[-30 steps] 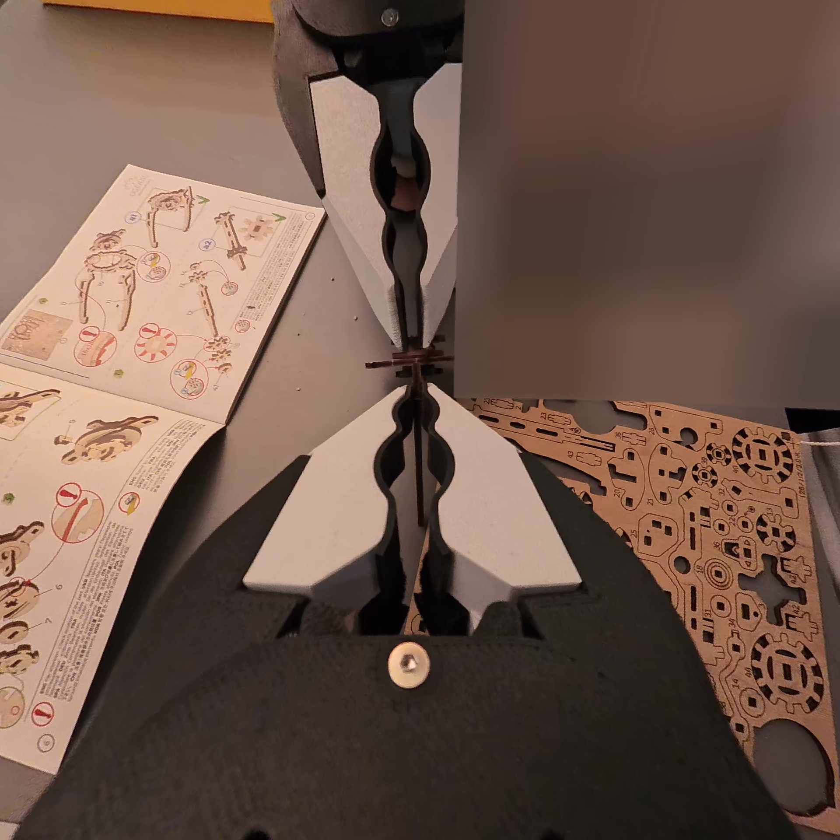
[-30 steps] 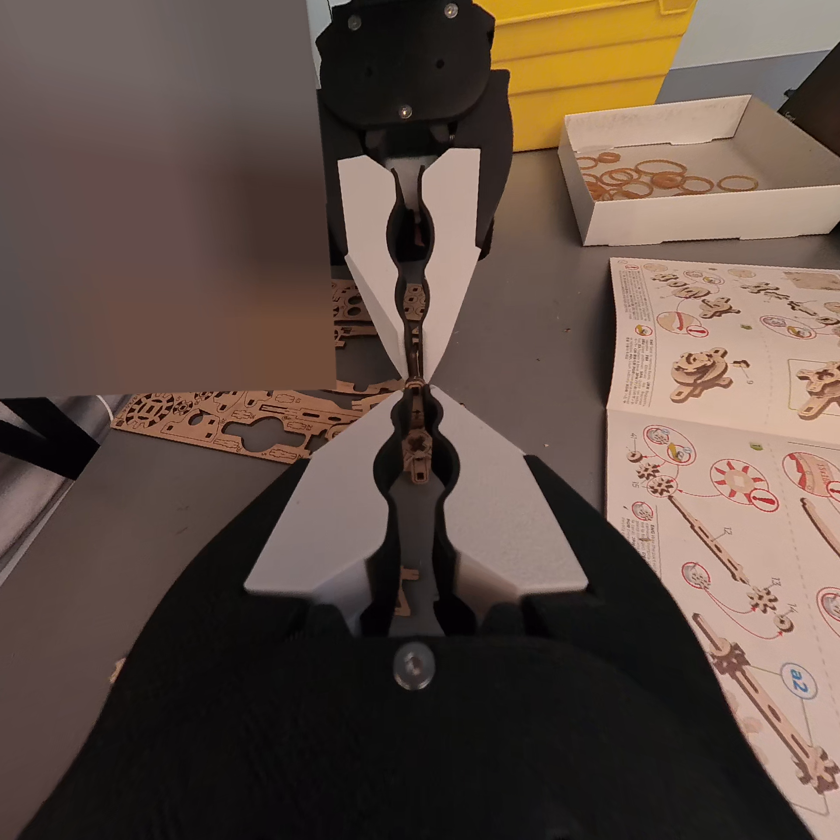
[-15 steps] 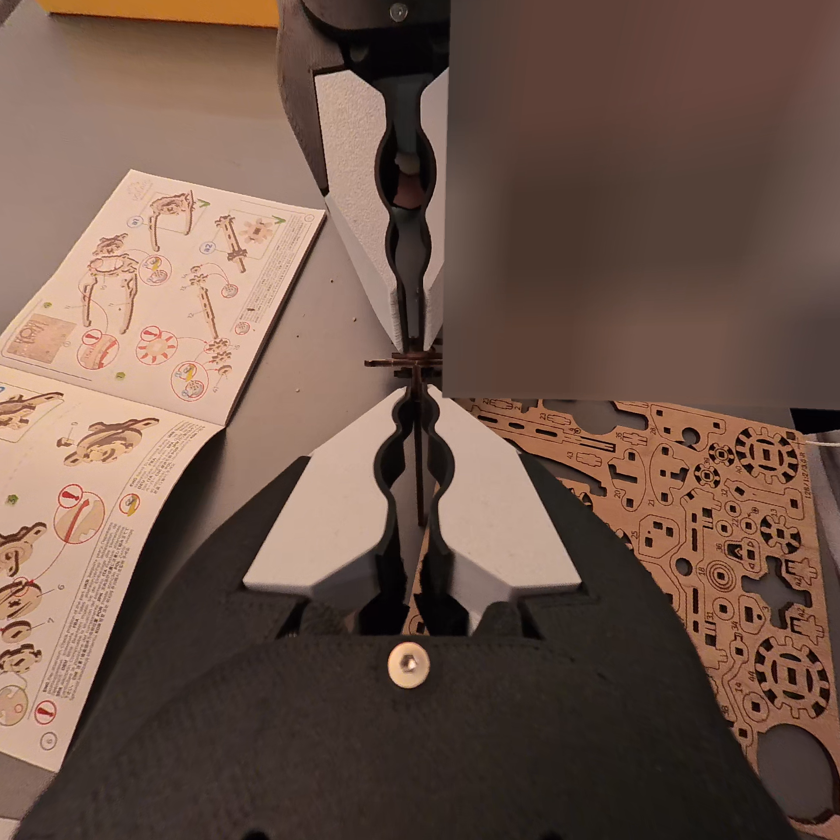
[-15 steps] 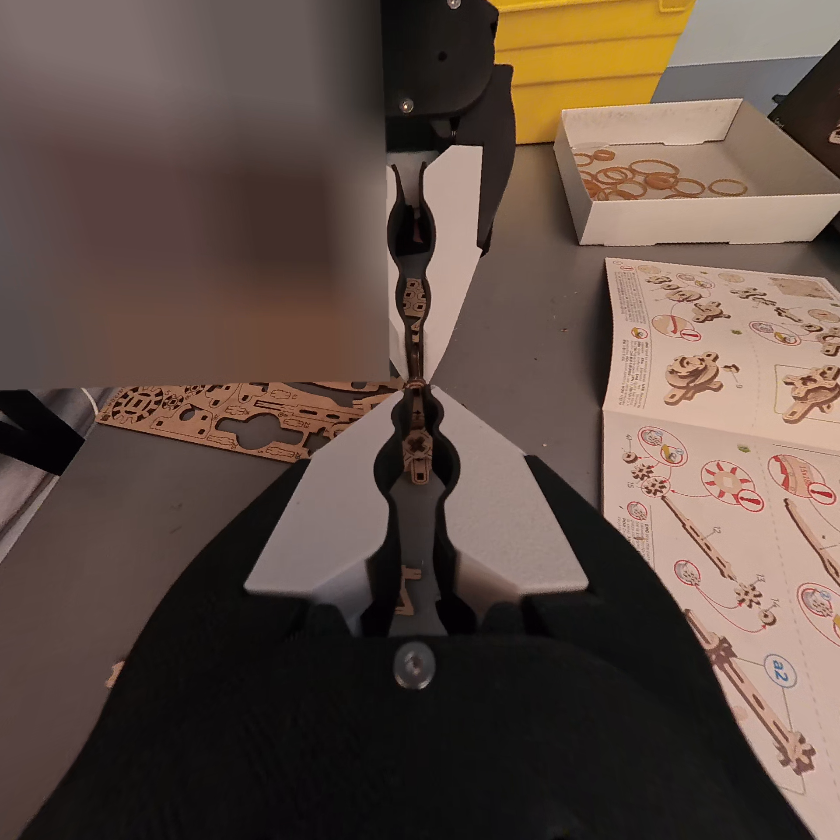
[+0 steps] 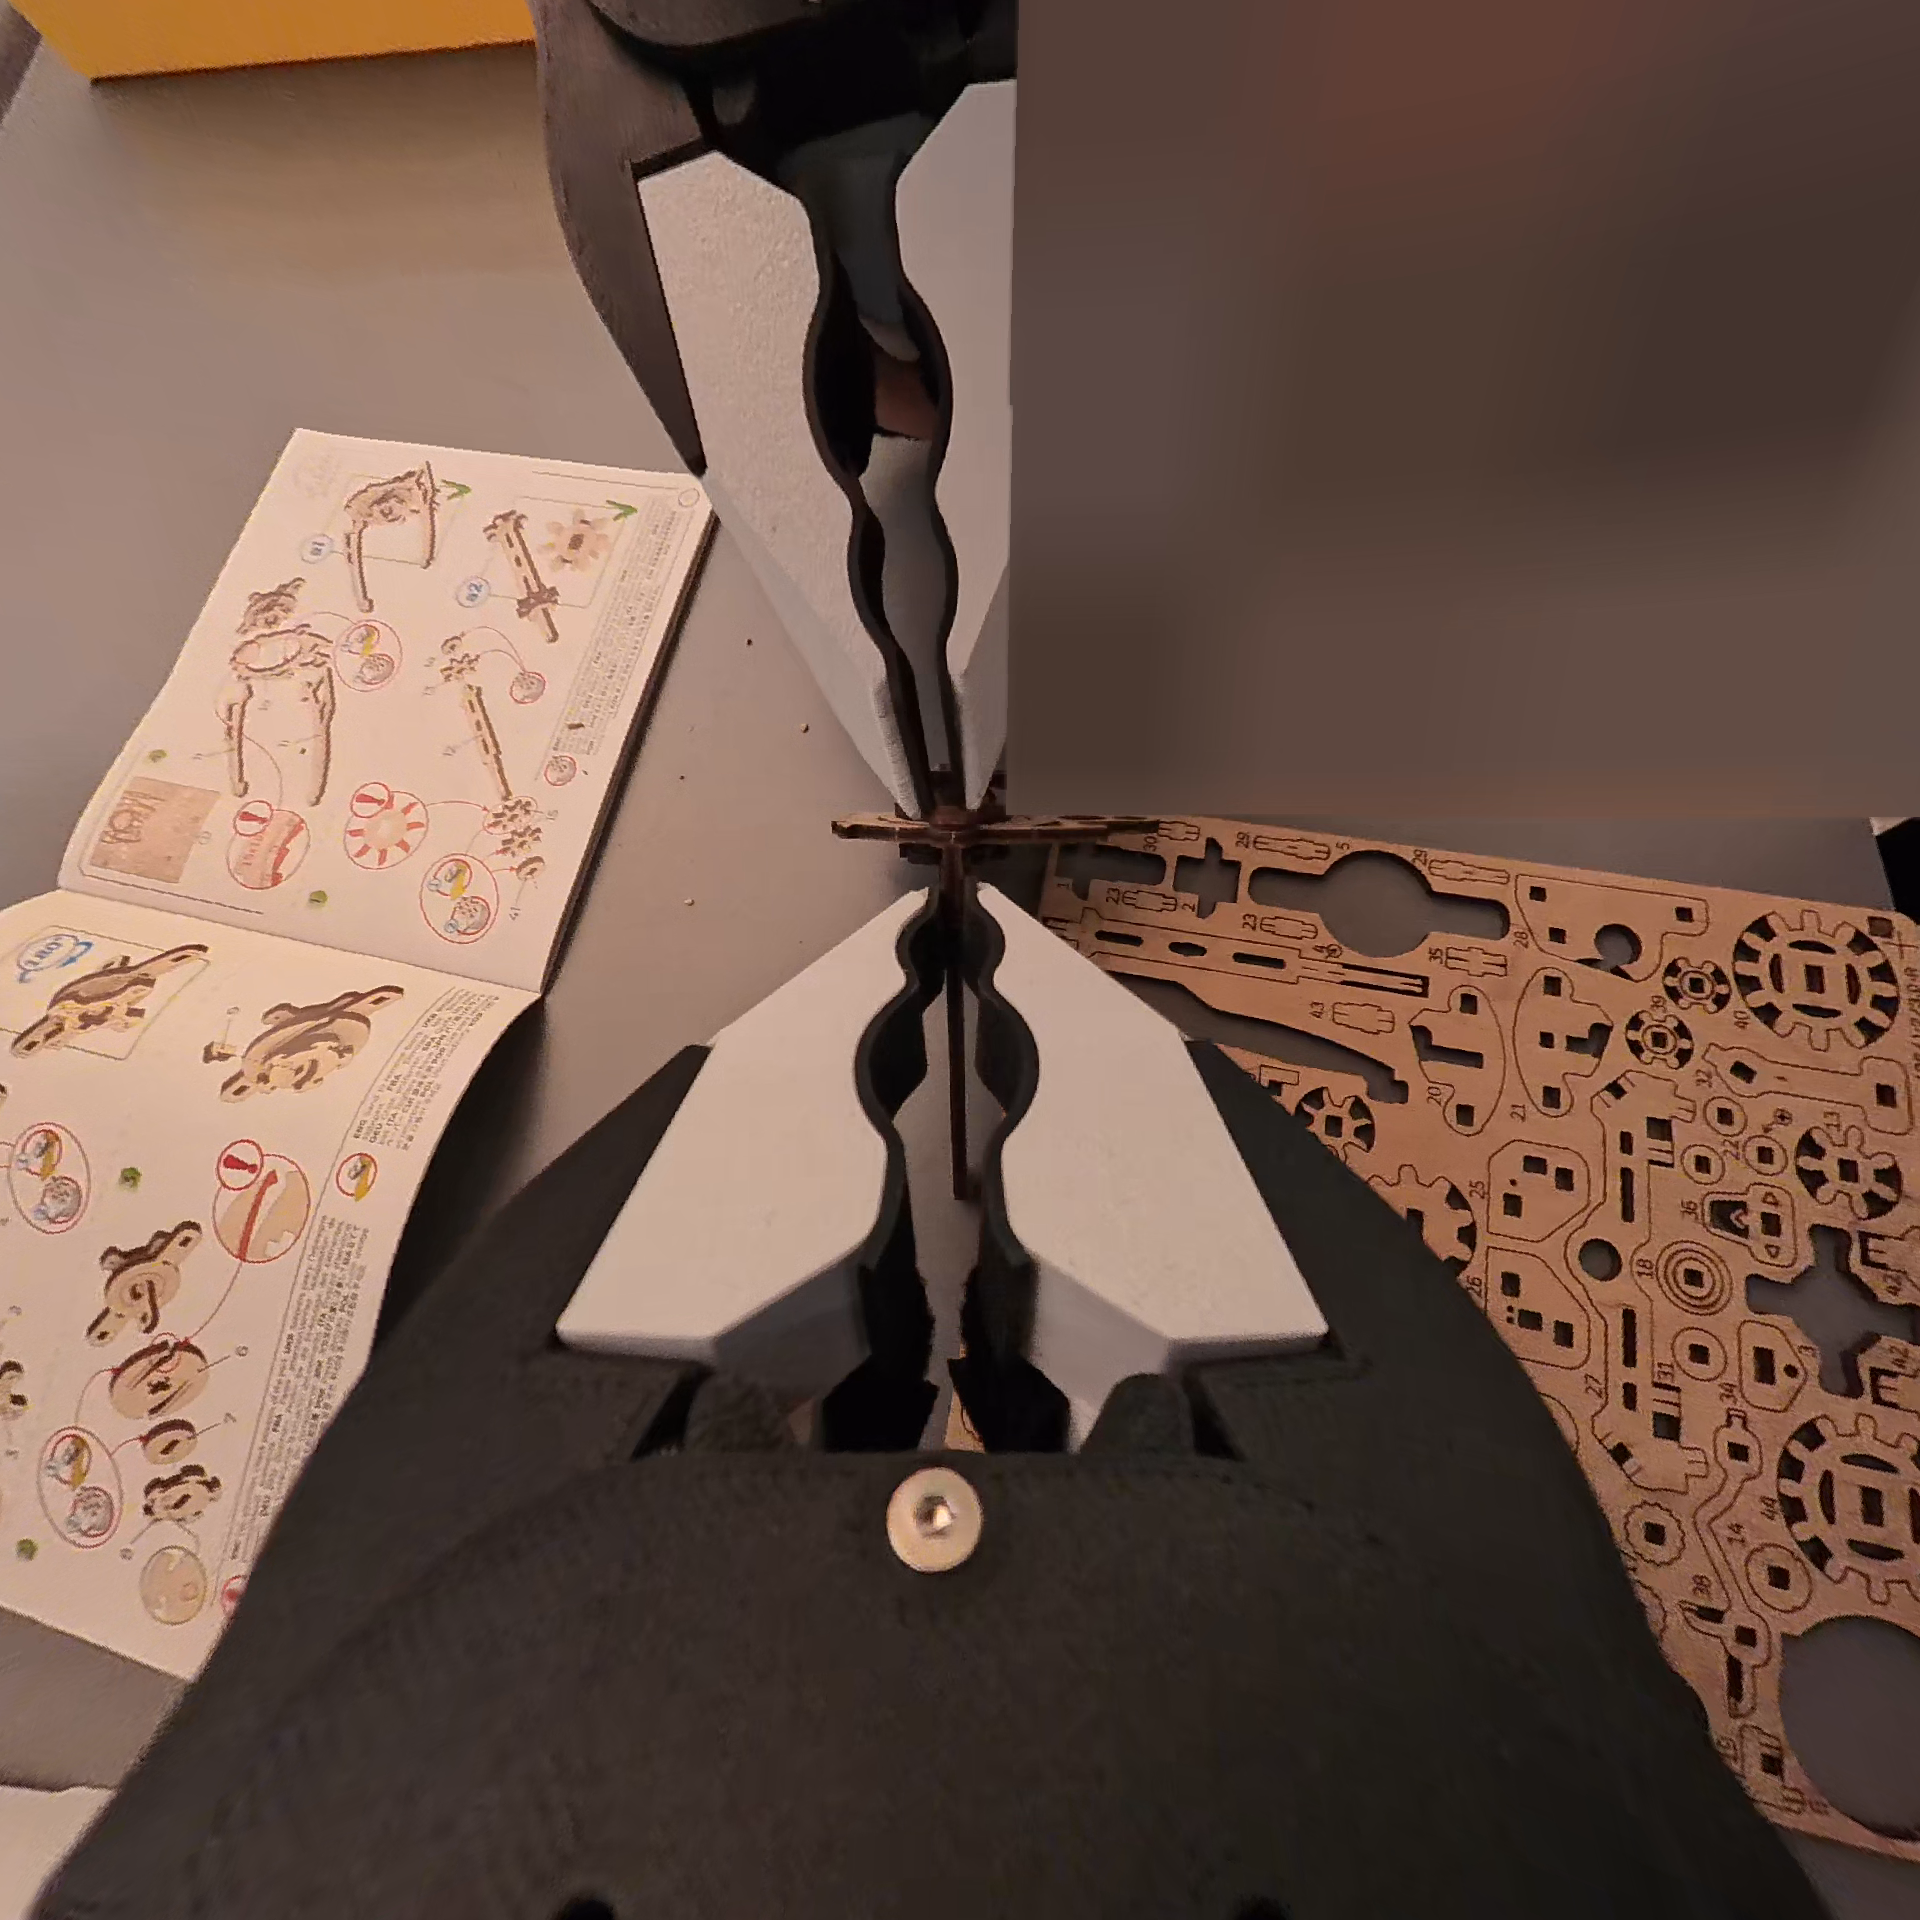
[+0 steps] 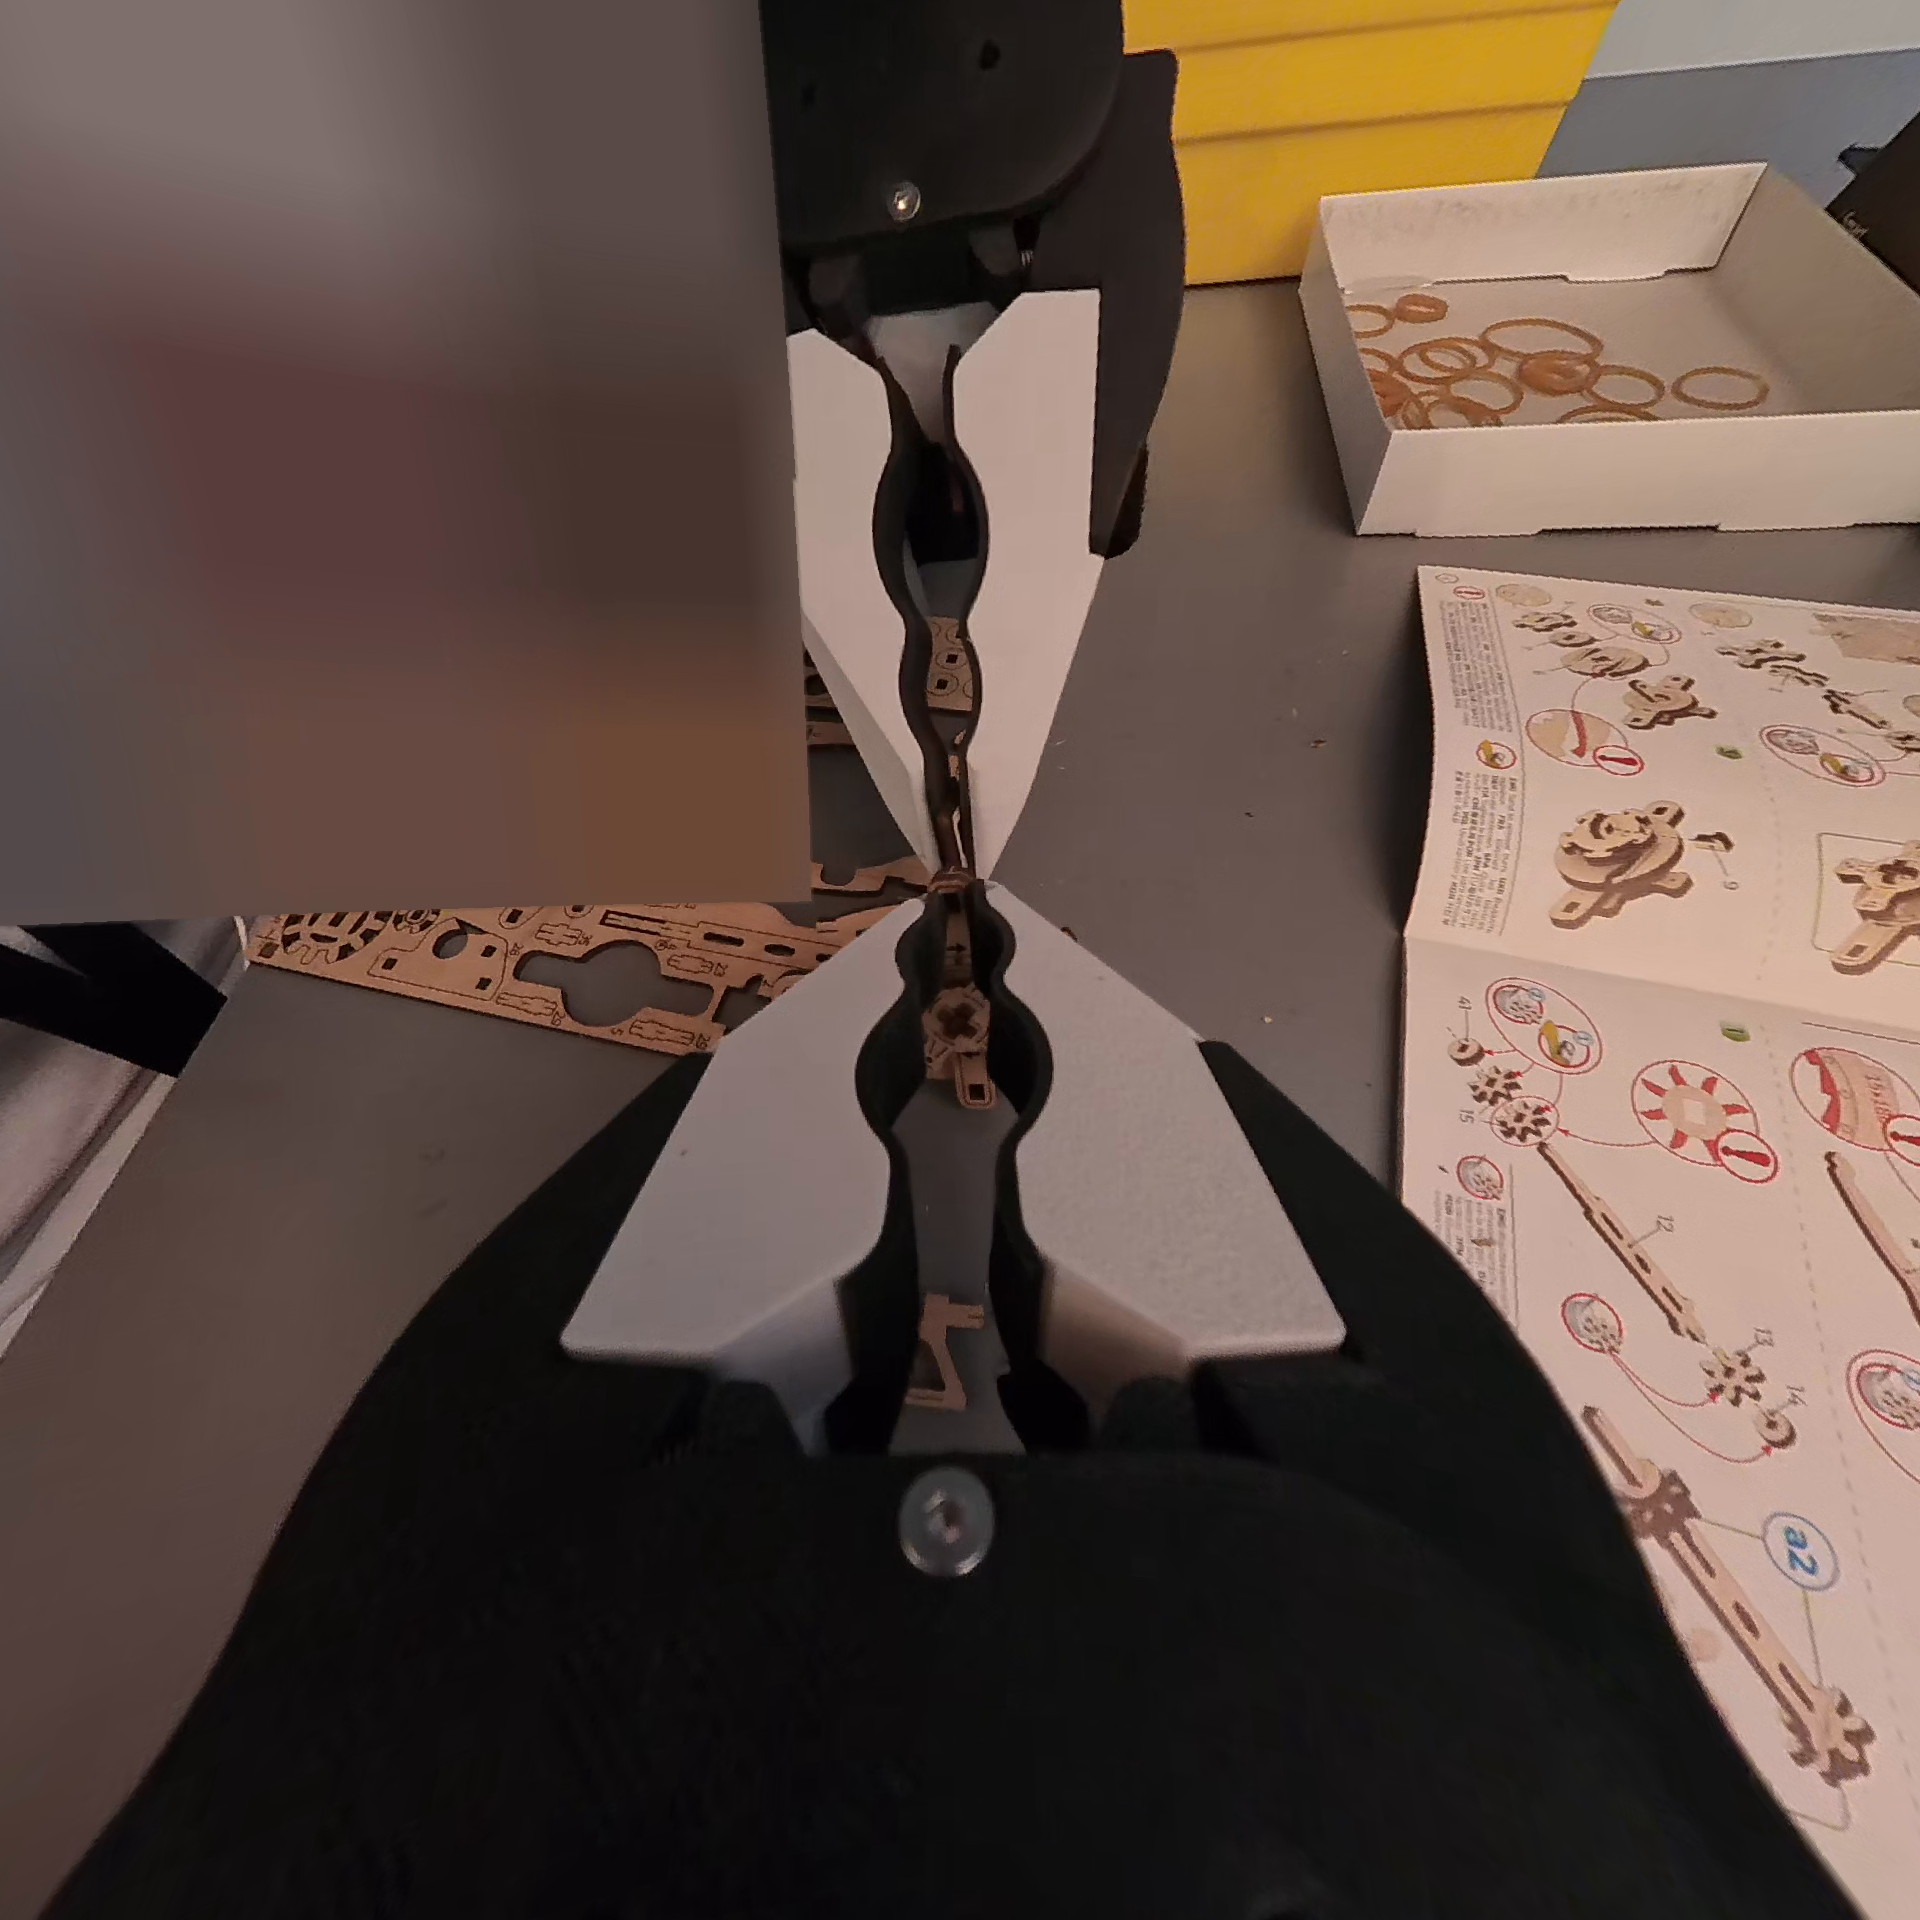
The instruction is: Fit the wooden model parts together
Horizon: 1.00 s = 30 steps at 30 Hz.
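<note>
In the left wrist view my left gripper (image 5: 951, 896) is shut on a thin wooden strip (image 5: 954, 1039) seen edge-on between its grey fingers. My right gripper (image 5: 940, 795) faces it tip to tip from above and is shut. A small flat wooden gear piece (image 5: 894, 828) sits crosswise where the tips meet. In the right wrist view my right gripper (image 6: 954, 896) is shut on a small wooden part with a gear (image 6: 954, 1023). The left gripper (image 6: 948, 844) meets it from the far side. The joint itself is hidden by the fingertips.
An open instruction booklet (image 5: 312, 831) lies on the grey table; it also shows in the right wrist view (image 6: 1662, 1039). A laser-cut wooden sheet (image 5: 1558, 1143) lies flat on the other side. A white box of rings (image 6: 1558, 416) and a yellow bin (image 6: 1351, 125) stand at the back. Left and right tips are no more than a few centimetres apart.
The grippers stay tip to tip on the wooden parts. The right gripper has tilted a little and looks slightly nearer in the left wrist view.
</note>
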Each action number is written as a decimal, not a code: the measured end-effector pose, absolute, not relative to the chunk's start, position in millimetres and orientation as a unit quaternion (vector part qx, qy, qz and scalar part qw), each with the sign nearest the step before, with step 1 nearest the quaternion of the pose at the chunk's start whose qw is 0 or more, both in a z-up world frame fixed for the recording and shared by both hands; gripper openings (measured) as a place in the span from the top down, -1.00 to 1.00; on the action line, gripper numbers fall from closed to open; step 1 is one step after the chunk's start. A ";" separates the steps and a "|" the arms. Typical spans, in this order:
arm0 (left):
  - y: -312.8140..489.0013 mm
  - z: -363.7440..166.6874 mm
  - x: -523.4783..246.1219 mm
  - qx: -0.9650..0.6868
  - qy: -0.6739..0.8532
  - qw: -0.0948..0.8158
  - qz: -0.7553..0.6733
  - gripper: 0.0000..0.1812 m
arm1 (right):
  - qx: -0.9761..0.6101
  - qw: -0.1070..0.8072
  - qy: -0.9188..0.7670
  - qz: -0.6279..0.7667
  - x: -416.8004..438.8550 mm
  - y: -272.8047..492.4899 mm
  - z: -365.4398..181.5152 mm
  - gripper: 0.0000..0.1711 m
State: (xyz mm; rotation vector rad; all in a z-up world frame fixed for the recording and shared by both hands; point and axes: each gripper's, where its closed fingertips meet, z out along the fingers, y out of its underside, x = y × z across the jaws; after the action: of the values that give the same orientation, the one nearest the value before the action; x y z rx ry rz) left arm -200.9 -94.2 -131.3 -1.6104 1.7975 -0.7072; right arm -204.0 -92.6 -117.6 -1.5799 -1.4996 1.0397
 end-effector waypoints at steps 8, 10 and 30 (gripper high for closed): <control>-95.3 -131.7 -201.4 -0.600 0.694 0.309 -0.249 1.00 | -0.613 0.346 -0.589 0.396 -205.4 -94.5 -118.6 0.98; -95.4 -132.0 -201.6 -0.597 0.698 0.310 -0.245 1.00 | -0.614 0.342 -0.590 0.396 -206.0 -94.6 -118.9 0.98; -84.6 -115.8 -194.9 -0.611 0.648 0.354 -0.284 1.00 | -0.602 0.408 -0.558 0.400 -203.5 -82.5 -103.8 0.91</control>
State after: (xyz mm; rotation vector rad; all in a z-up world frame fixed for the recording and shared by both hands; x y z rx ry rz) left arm -194.9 -84.6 -115.8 -1.5792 1.6759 -0.7343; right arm -203.5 -82.5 -103.8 -1.5166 -1.4055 1.0092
